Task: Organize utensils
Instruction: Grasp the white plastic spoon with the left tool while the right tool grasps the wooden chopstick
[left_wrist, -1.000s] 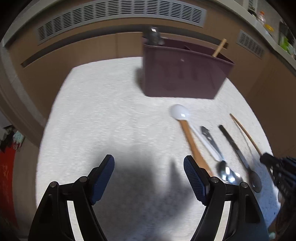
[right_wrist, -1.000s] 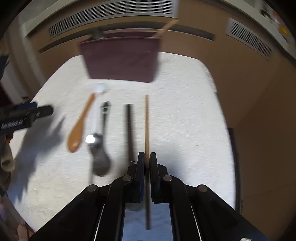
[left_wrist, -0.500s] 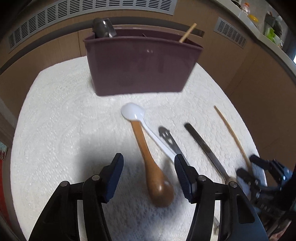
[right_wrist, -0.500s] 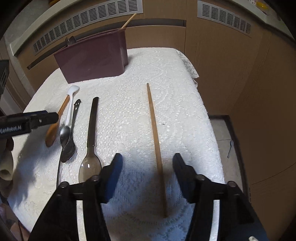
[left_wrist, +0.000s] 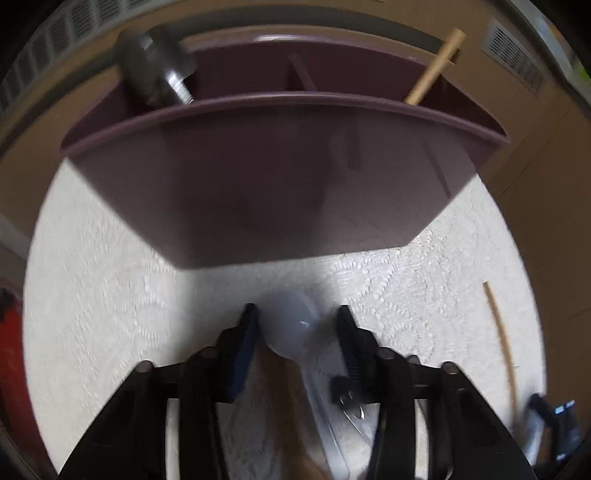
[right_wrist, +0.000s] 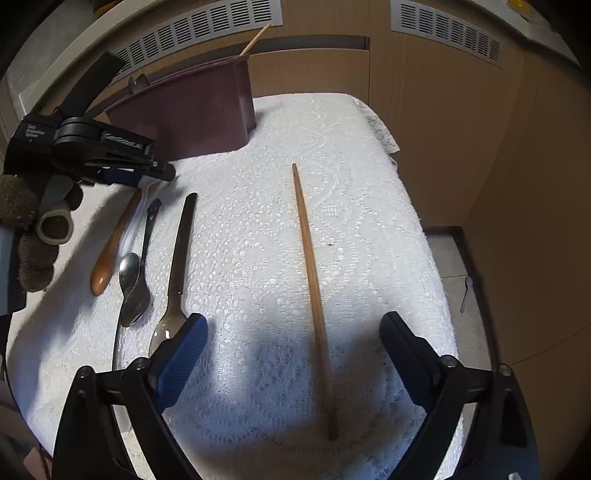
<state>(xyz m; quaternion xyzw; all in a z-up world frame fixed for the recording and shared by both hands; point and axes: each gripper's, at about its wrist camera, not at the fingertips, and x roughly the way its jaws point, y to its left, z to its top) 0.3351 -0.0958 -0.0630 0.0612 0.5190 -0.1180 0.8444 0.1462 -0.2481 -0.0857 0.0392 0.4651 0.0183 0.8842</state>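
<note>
Straddling the bowl of the white plastic spoon (left_wrist: 291, 328), the left gripper (left_wrist: 295, 325) has its jaws apart, the blue pads standing either side of the bowl with a small gap on each flank; not yet clamped on anything. The spoon lies flat on the white lace tablecloth (left_wrist: 110, 295), just in front of the maroon utensil caddy (left_wrist: 280, 177), its handle running back under the gripper beside the wooden spoon (right_wrist: 114, 243). Judgement on handling: light, stiff, smooth plastic; the rounded bowl is likely to squirt out of flat pads, so the straight handle just behind the bowl looks the safer hold. Lying flush on textured cloth, the fingertips would need to press down at the edges to get under it. The right gripper (right_wrist: 293, 358) hangs wide open above the near end of the loose wooden chopstick (right_wrist: 312, 291), holding nothing. The chopstick is thin, light and rigid and may roll; a grip near mid-length would limit tilt. Already in the caddy: a metal spoon (left_wrist: 155, 74) at the left end and a second chopstick (left_wrist: 434, 74) at the right. Two metal spoons (right_wrist: 133, 284) and a dark-handled spoon (right_wrist: 177, 266) remain on the cloth. Hard to make out: the left view is motion-blurred, the spoon handles are cut off by the gripper body, only one divider of the caddy is visible, and its floor is hidden. In the right view the left gripper covers the white spoon's bowl.
</note>
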